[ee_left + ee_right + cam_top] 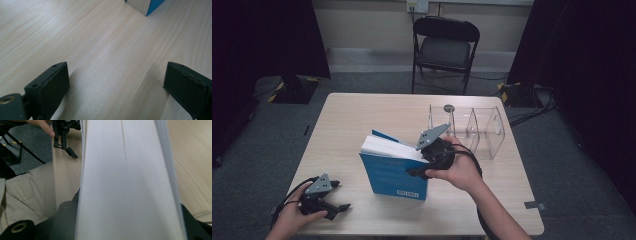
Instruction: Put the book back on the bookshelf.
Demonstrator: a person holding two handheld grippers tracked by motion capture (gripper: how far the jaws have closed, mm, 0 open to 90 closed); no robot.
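1. Right gripper view looks straight along the white page block of the blue book [127, 182], which sits between the right claw's [424, 167] two jaws, one dark pad on each cover. The pads appear to press on it, though the contact is half hidden at the bottom edge, so the grip seems light.
2. High view shows why: the book stands upright on its lower edge near the middle of the bench [342, 115], and a hold across its thickness at the right-hand end keeps it from tipping or fanning open.
3. Upright is probably meant for the clear divided holder [472, 131], which stands just behind and to the right of the book; its narrow slots would take a book on edge, not flat.
4. Left claw [334, 204] rests on the bench near the front left corner, well apart from the book. Its jaws stand wide with only bare wood between them, so it seems parked clear of the work.
5. Beyond the bench a black folding chair [445, 47] stands unused.
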